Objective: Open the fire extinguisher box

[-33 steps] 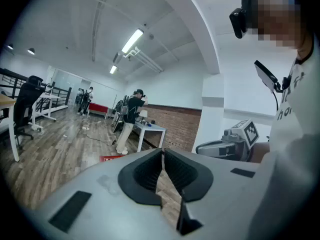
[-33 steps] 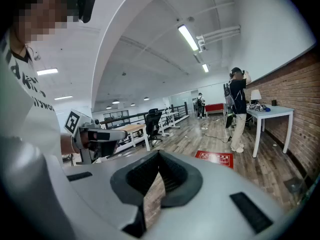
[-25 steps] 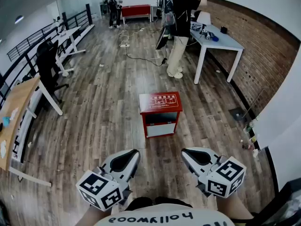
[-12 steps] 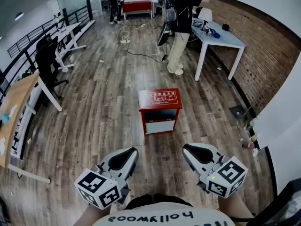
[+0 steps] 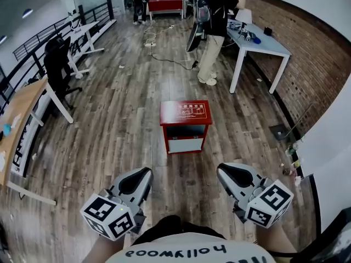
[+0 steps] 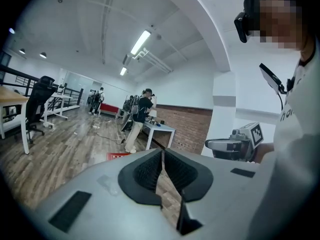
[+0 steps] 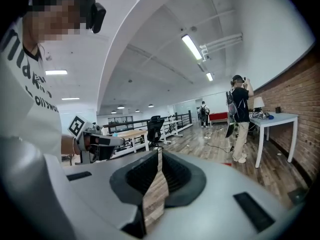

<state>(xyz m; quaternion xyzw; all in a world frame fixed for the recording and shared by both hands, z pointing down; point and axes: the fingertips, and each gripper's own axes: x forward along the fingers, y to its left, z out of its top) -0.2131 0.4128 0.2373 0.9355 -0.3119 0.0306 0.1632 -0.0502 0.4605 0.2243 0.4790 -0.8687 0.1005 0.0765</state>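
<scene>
The fire extinguisher box [image 5: 186, 126] is a small red cabinet with a printed red lid and a pale front panel. It stands closed on the wooden floor ahead of me, and its lid [image 6: 118, 156] also peeks over the jaws in the left gripper view. My left gripper [image 5: 141, 174] and right gripper [image 5: 227, 171] hang low at waist height, well short of the box and touching nothing. Both are shut and empty, the left gripper [image 6: 162, 152] and the right gripper [image 7: 159, 152] each showing only a thin slit between the jaws.
A person [image 5: 214, 32] stands beyond the box beside a white table [image 5: 258, 43] along the brick wall [image 5: 312, 64]. A wooden desk [image 5: 22, 119] and a black office chair [image 5: 57, 70] stand at the left. A cable [image 5: 164, 59] lies on the floor farther back.
The box sits slightly higher in the head view and the grippers a little lower. Both grippers stay shut.
</scene>
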